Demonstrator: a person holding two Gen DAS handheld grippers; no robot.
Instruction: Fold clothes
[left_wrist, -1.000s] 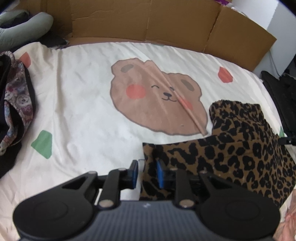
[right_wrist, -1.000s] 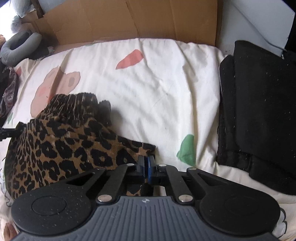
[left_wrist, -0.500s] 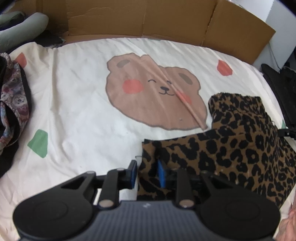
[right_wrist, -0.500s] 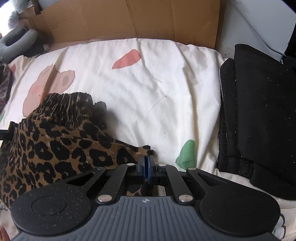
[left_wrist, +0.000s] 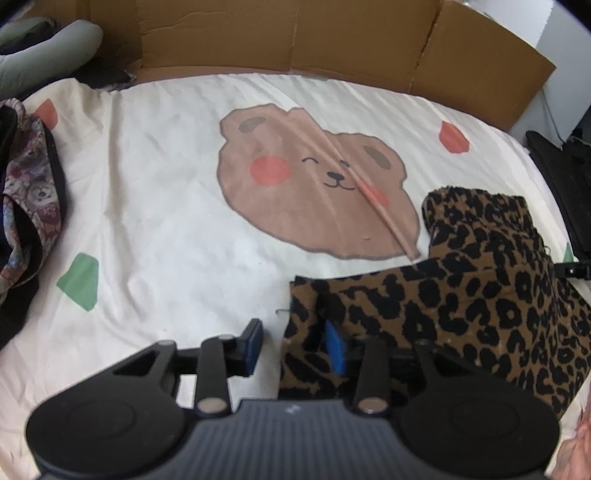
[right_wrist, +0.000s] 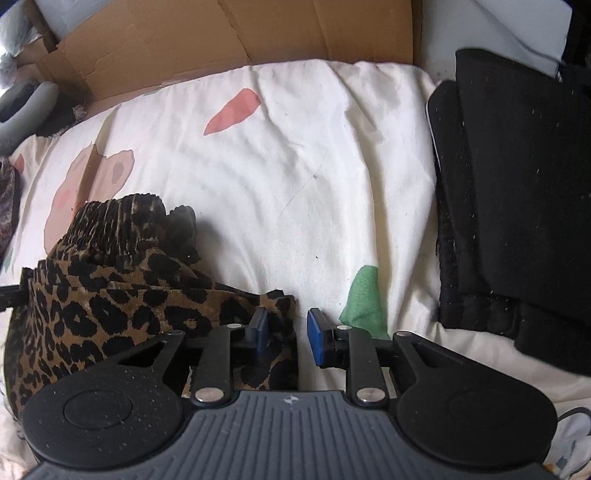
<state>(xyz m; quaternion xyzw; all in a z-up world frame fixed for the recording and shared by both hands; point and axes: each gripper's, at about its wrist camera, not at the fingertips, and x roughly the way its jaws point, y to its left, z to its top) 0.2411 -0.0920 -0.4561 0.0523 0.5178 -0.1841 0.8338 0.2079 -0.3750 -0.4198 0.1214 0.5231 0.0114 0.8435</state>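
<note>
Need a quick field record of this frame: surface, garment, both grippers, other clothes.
surface: cream bedsheet with bear print
garment: leopard-print garment, folded, lying on the sheet
left gripper: jaws opening, garment's corner edge between them, pads not pressing
right gripper: jaws opening, garment's other corner between them, released
other clothes: black stack at the right, patterned pile at the left

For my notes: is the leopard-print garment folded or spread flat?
Folded: the leopard-print garment lies doubled in layers on the bedsheet, one straight edge nearest.
</note>
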